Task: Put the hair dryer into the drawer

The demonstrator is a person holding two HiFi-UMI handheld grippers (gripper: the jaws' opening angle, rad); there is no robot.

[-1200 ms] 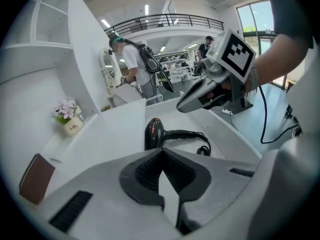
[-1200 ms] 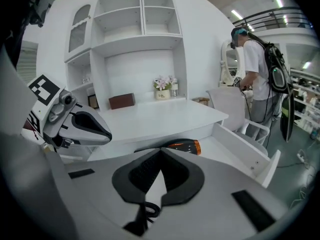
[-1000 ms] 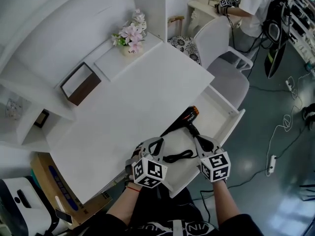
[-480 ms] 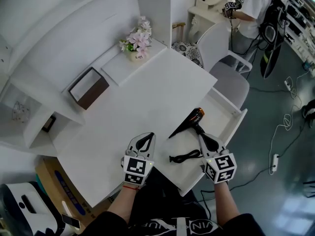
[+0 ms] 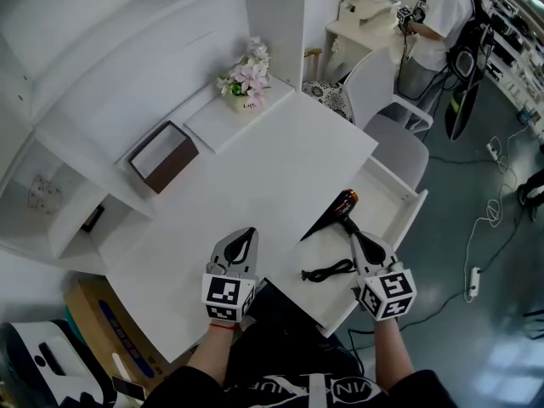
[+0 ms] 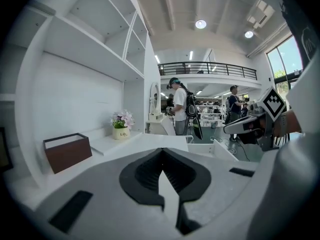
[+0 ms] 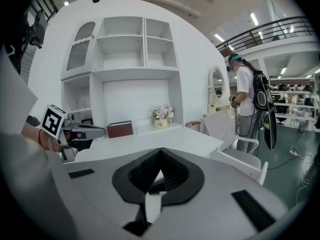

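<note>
The black hair dryer [image 5: 327,218] with its copper nozzle lies in the open white drawer [image 5: 402,220], and its coiled cord [image 5: 328,270] rests beside it. My right gripper [image 5: 354,235] hovers just by the dryer's handle end, shut and empty. My left gripper [image 5: 247,232] is over the desk's front edge, left of the drawer, also shut with nothing in it. In the left gripper view the closed jaws [image 6: 162,156] face the desk, with the right gripper [image 6: 257,125] off to the side. In the right gripper view the jaws [image 7: 160,154] are closed and the left gripper [image 7: 75,132] shows at the left.
A brown box [image 5: 164,155] and a flower pot [image 5: 248,79] stand at the back of the white desk [image 5: 263,160]. A white chair [image 5: 395,134] stands beyond the drawer. A person [image 5: 435,15] is at another table behind. A cardboard box [image 5: 95,330] sits on the floor at left.
Both grippers rose and drew back from the drawer. The left one swung left over the desk. The dryer and cord stayed in the drawer.
</note>
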